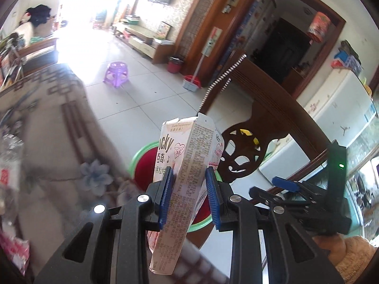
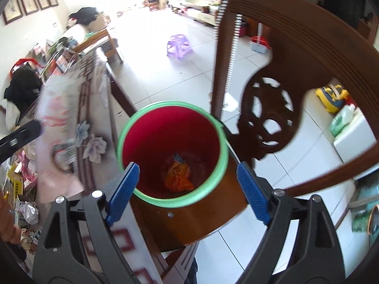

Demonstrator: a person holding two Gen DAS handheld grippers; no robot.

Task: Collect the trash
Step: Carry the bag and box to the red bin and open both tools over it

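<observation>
One snack box [image 1: 187,156] upright, torn end up, in left gripper [image 1: 189,184].

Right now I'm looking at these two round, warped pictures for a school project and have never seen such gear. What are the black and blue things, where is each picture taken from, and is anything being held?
They are hand-held tongs, one in each of a person's hands, each carrying a wide-angle camera that looks along its two fingers; that is why the pictures bulge.

The left camera's picture shows the left tongs, their blue pads closed on an opened pink snack box. At its right edge are the right tongs.

The right camera's picture shows the right tongs open and empty, above a red bin with a green rim that stands on a wooden chair. An orange wrapper lies in the bin. At the left is a table with a flowered cloth, with crumpled scraps on it.
</observation>
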